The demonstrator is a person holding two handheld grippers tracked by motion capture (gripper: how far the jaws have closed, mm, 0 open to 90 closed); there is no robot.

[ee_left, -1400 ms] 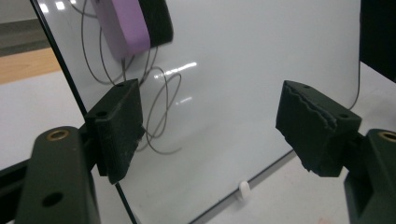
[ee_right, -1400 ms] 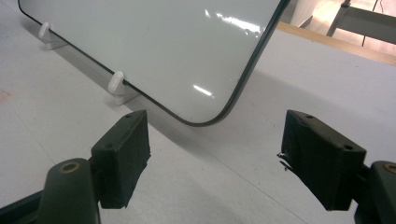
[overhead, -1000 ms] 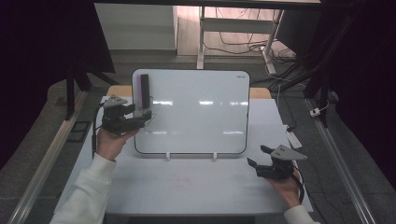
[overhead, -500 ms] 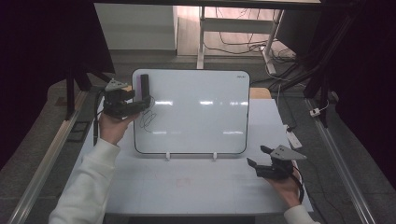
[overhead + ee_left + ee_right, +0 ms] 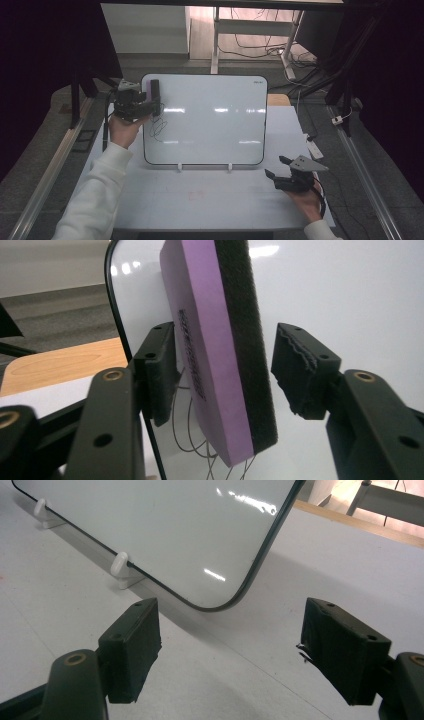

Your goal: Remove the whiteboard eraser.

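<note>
A whiteboard point(image 5: 210, 125) stands upright on the white table point(image 5: 200, 200). A purple eraser point(image 5: 155, 97) with a black felt face clings to its upper left corner, above a thin black scribble point(image 5: 159, 127). My left gripper point(image 5: 152, 109) reaches in from the left, and its jaws have just been closing with the eraser point(image 5: 220, 340) between them. The left pad sits at the purple side, while a gap remains between the right pad and the felt. My right gripper point(image 5: 276, 167) rests low at the table's right front, open and holding nothing; its view looks at the whiteboard's point(image 5: 165, 525) lower corner.
Two small white feet point(image 5: 179, 167) prop the whiteboard. A small white object point(image 5: 314, 149) lies at the table's right edge. A wooden surface point(image 5: 277, 99) shows behind the board. Metal rails run along both sides of the table.
My left hand has risen along the board's left edge to the eraser, uncovering the scribble below, and its jaws have narrowed around the eraser. My right gripper has stayed put.
</note>
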